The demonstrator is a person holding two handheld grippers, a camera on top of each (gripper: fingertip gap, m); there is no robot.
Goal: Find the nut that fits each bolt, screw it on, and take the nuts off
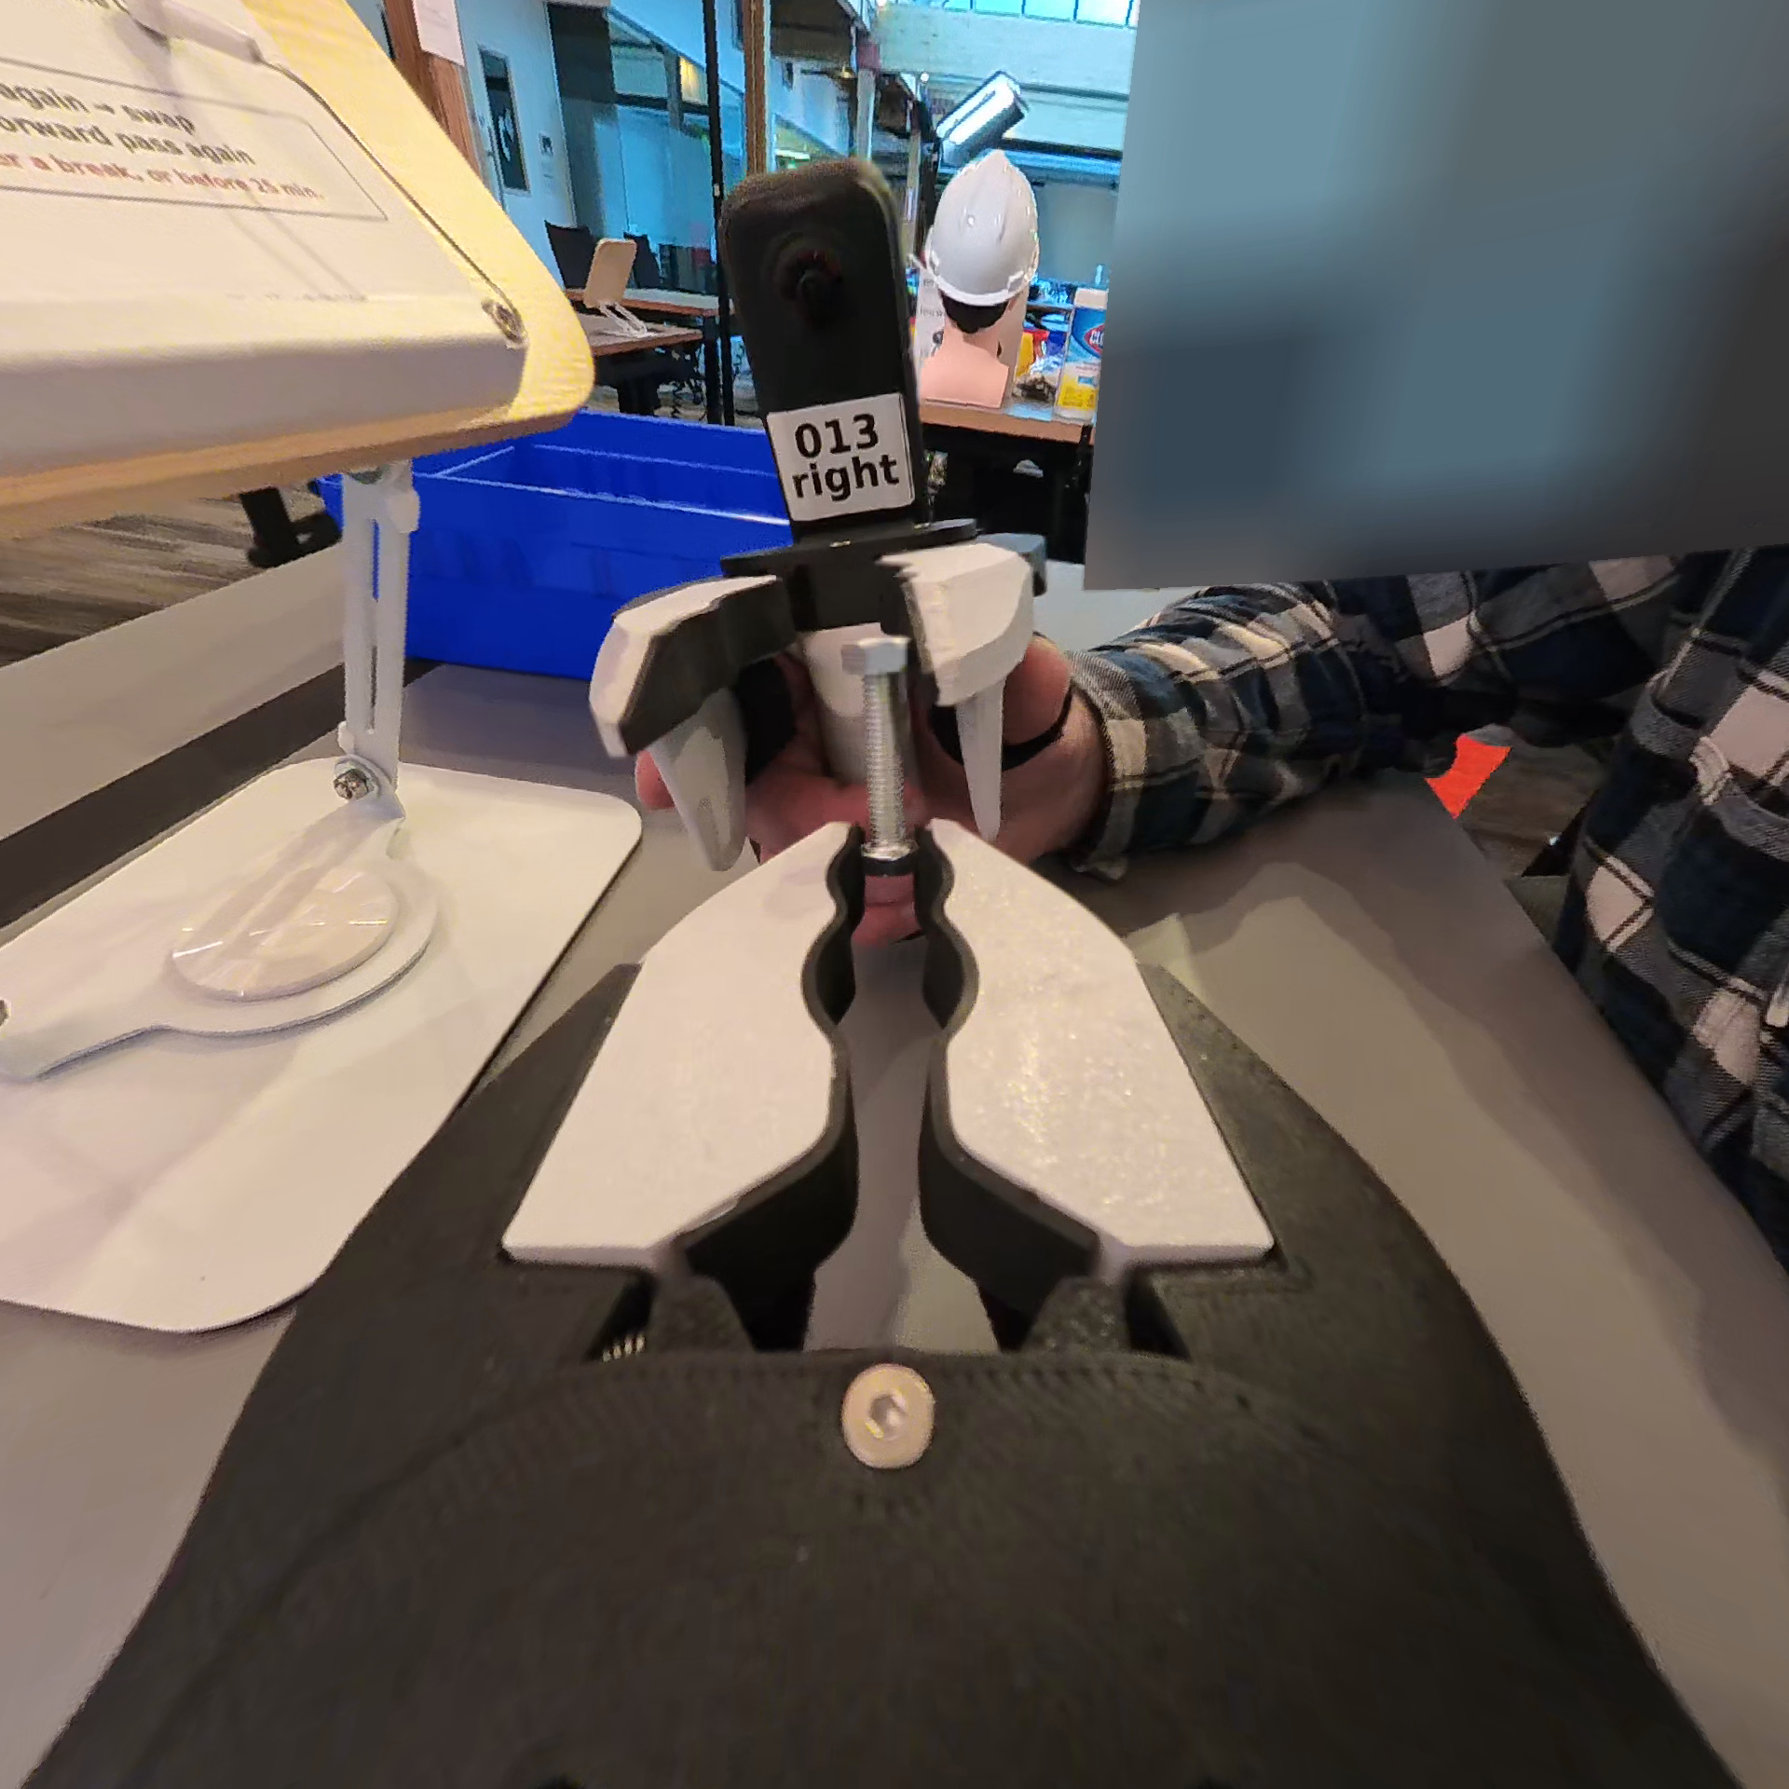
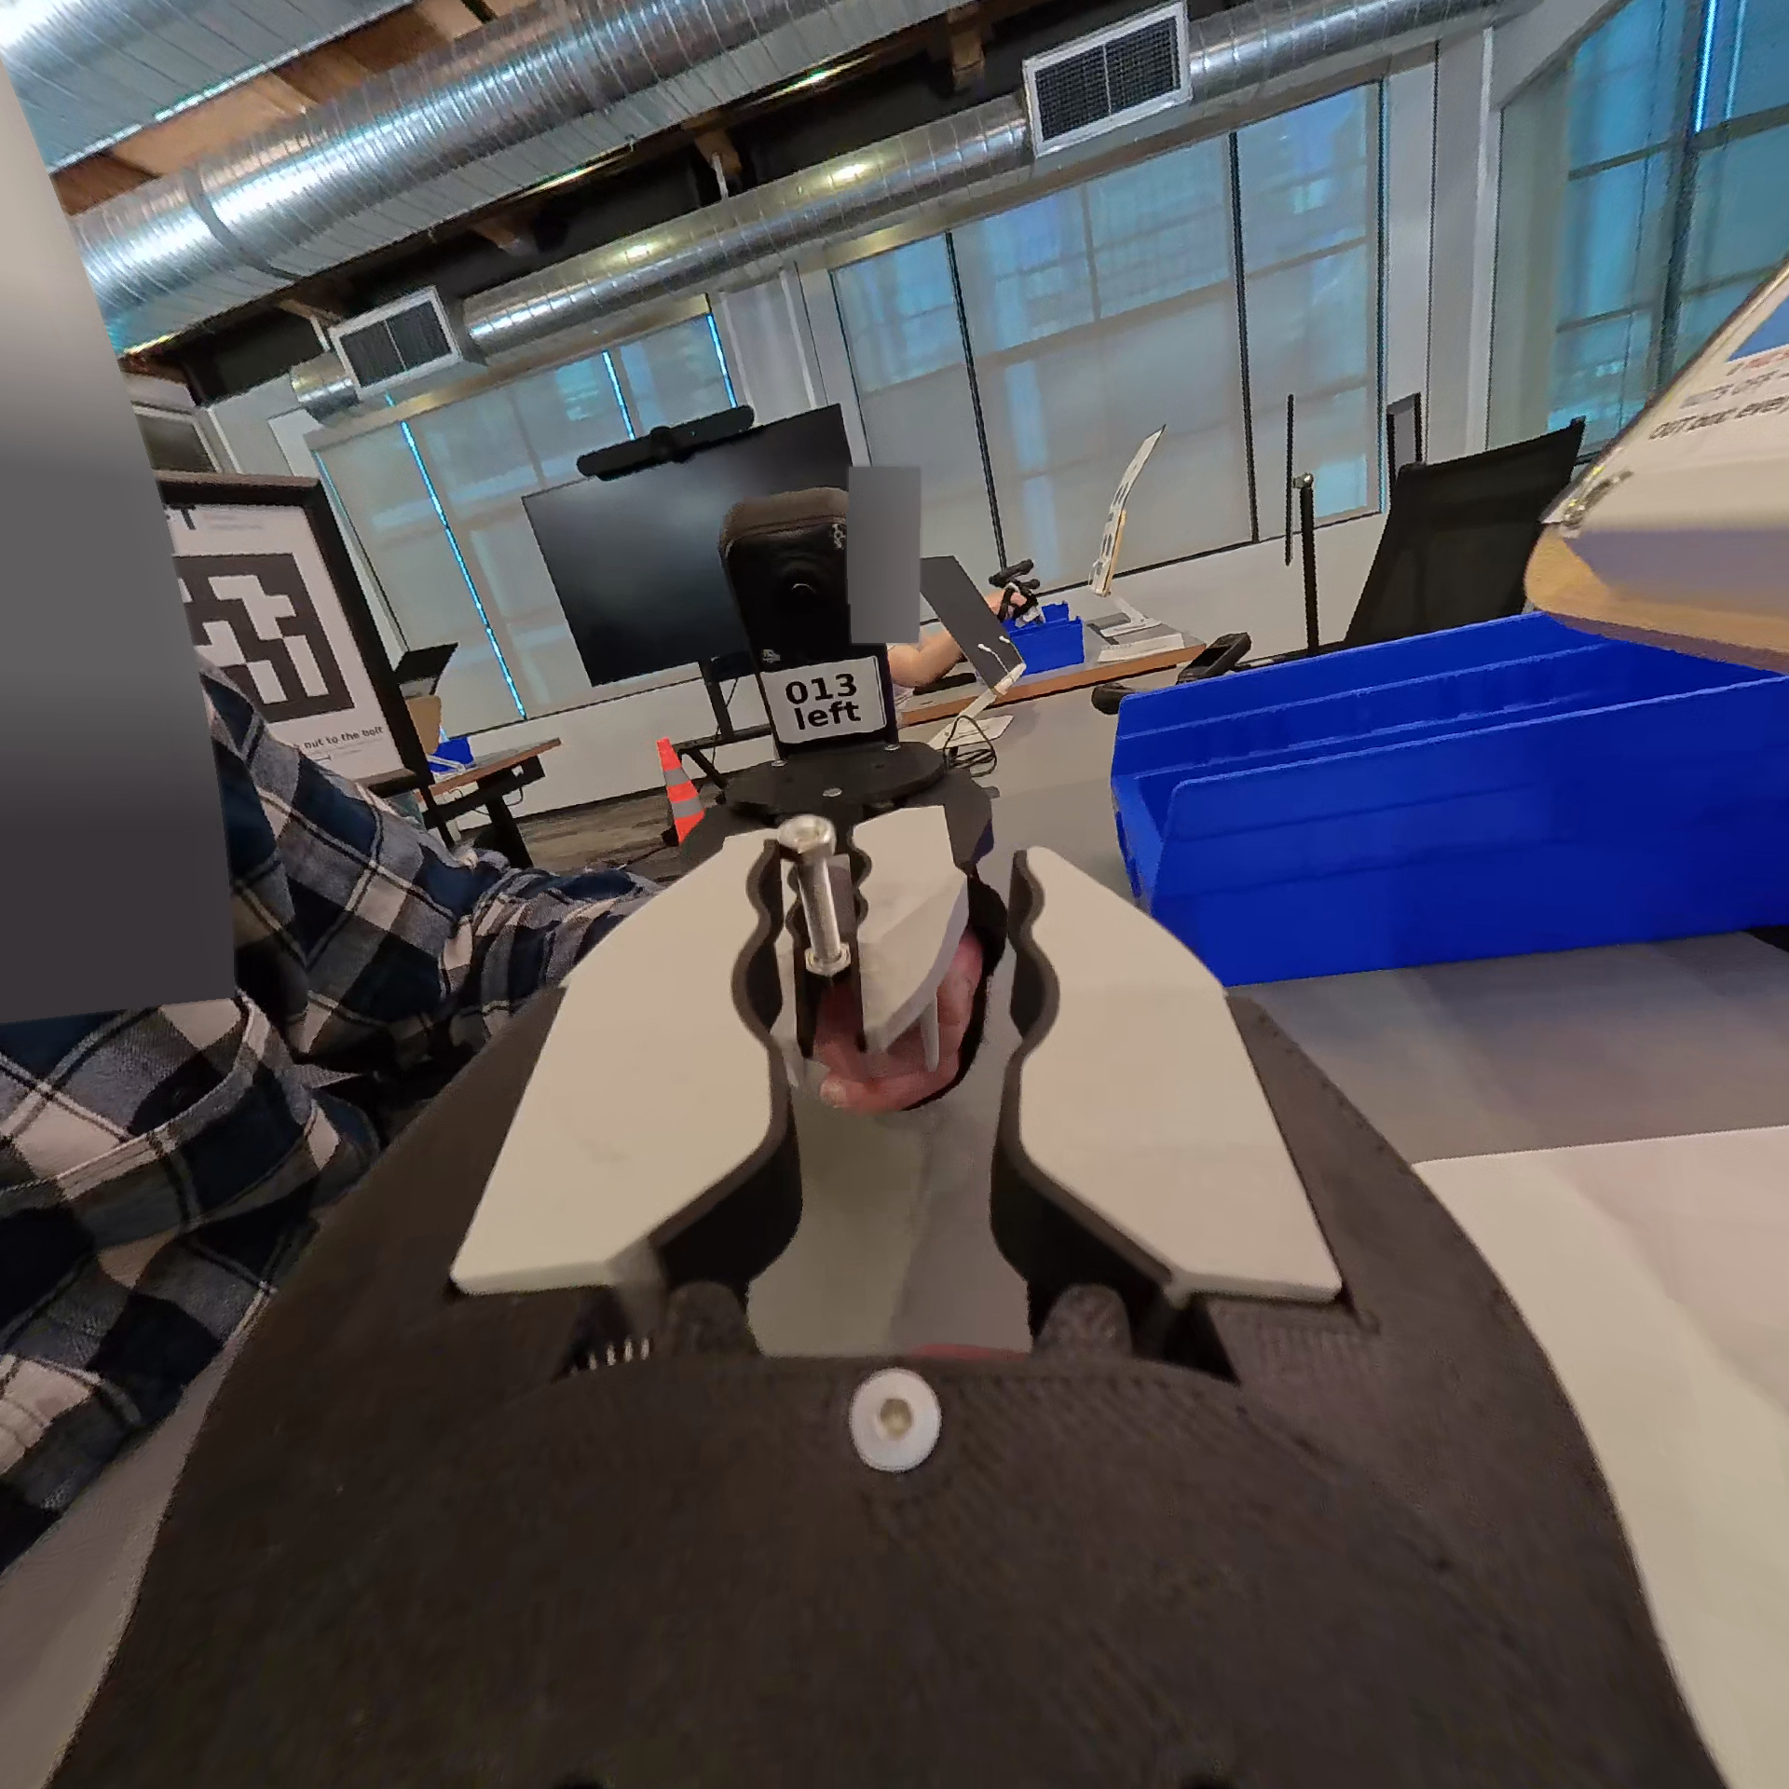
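My grey tabletop [image 1: 1258, 1016] carries a blue bin [image 1: 581, 542] at its far side. A white stand [image 1: 373, 629] rests on it by a flat white base plate [image 1: 242, 1113] to my left, holding up a tilted board [image 1: 242, 290] over the surface.

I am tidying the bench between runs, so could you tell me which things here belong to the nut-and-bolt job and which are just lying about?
In use:
- bolt, standing upright
- nut on the bolt's lower end, pinched in the left gripper
- right gripper, open beside the bolt

Lying about:
- blue bin
- white stand holding an instruction sheet
- orange cone
- white hard hat
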